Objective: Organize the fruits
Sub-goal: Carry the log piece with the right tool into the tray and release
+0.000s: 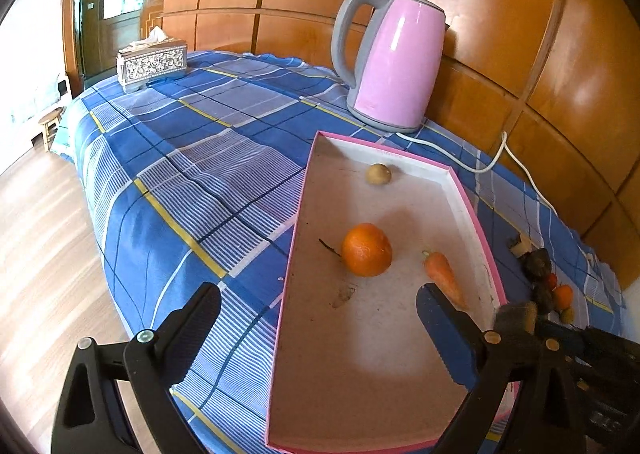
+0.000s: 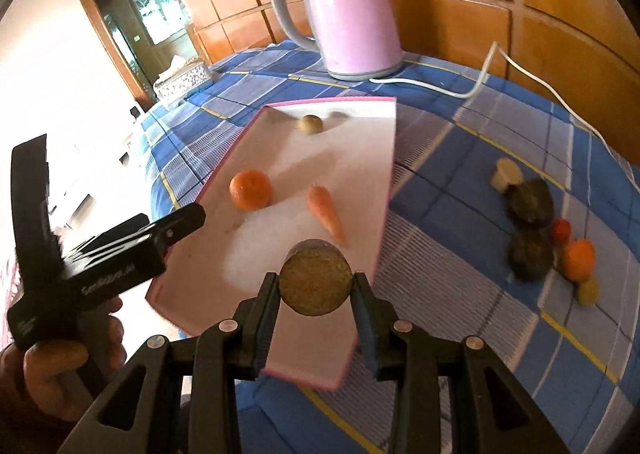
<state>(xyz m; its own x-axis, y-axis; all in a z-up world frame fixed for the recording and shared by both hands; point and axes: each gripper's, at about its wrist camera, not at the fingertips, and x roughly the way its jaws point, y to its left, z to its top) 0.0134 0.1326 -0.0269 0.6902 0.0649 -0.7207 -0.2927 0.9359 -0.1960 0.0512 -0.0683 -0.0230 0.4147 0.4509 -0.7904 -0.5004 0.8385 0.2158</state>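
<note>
A pink-rimmed tray point(image 1: 360, 354) point(image 2: 280, 158) lies on the blue checked cloth. In it are an orange point(image 1: 366, 250) point(image 2: 251, 190), a small carrot point(image 1: 444, 278) point(image 2: 326, 214) and a little brown round fruit point(image 1: 378, 173) point(image 2: 311, 124). My right gripper point(image 2: 315, 286) is shut on a round brown fuzzy fruit point(image 2: 315, 280), held above the tray's near right edge. My left gripper point(image 1: 318, 314) hangs open and empty over the tray's left rim. A hand point(image 2: 60, 366) holds it in the right wrist view.
To the right of the tray is a pile of loose produce: dark lumps point(image 2: 530, 194), a small orange point(image 2: 578, 258), a red piece point(image 2: 562, 230) and a pale piece point(image 2: 506, 172). A pink kettle point(image 1: 396, 66) with its white cord point(image 1: 496, 158) stands behind the tray. A tissue box point(image 1: 152, 62) sits far left.
</note>
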